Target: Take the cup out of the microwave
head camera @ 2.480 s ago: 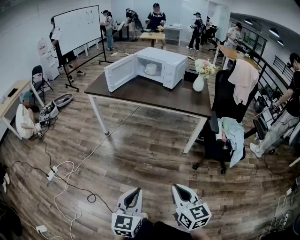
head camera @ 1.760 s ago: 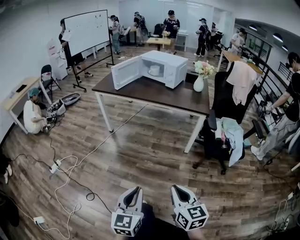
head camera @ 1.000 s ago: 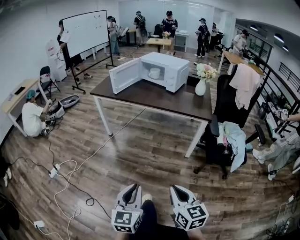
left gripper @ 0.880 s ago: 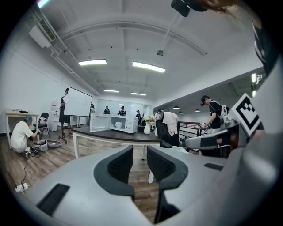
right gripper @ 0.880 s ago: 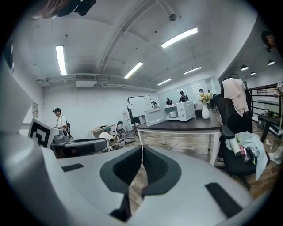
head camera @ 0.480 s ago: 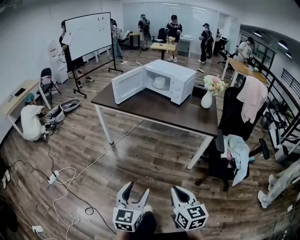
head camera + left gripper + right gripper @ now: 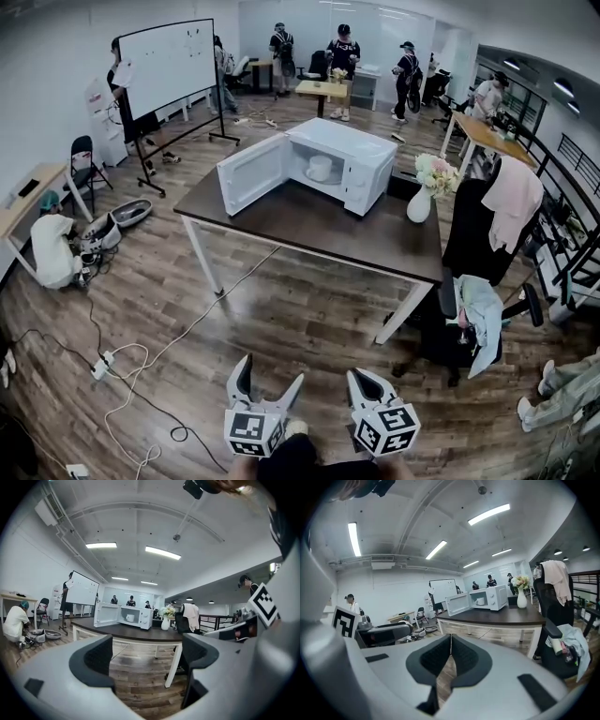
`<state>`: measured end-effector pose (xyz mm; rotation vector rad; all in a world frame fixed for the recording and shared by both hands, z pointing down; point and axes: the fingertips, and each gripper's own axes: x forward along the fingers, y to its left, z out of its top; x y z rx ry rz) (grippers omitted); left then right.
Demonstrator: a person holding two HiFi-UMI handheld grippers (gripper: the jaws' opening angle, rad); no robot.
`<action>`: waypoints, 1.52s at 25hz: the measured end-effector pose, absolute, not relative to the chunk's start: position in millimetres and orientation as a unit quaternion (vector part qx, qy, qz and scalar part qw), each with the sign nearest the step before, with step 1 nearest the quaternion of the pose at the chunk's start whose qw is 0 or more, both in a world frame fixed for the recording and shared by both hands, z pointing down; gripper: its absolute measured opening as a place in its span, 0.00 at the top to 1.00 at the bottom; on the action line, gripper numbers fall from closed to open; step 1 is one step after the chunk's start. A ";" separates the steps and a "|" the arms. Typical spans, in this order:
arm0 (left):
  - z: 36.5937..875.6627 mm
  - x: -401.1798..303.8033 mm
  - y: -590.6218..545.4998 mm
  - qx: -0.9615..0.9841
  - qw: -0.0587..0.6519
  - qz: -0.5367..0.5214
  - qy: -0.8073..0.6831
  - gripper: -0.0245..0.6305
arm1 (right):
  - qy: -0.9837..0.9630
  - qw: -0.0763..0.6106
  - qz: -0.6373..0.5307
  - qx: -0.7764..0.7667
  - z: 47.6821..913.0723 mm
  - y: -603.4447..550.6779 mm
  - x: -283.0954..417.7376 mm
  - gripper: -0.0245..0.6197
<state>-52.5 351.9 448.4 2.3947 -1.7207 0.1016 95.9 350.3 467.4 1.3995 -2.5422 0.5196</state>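
A white microwave stands on a dark table across the room, its door swung open to the left. A white cup sits inside it. Both grippers are low in the head view, far short of the table. My left gripper is open; its jaws have just been opening, with nothing between them. My right gripper is shut and empty. The left gripper view shows the microwave beyond the spread jaws of the left gripper. The right gripper view shows the cup past the right gripper.
A white vase of flowers stands at the table's right end. A black chair draped with cloth is to the right of the table. Cables trail over the wood floor. A person crouches at left; several people stand at the back.
The left gripper's jaws have spread from shut to wide open. The right gripper stays shut. The table and microwave have drawn nearer in the head view.
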 end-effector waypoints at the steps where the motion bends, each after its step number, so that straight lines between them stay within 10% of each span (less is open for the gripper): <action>1: 449.0 -57.3 344.8 0.805 0.095 0.034 -0.585 0.29 | -0.857 0.098 0.176 0.474 468.7 343.3 94.8 0.97; 38: 473.7 -76.8 209.3 0.829 0.111 0.065 -0.544 0.22 | -0.838 0.100 0.204 0.495 495.2 204.0 77.0 0.97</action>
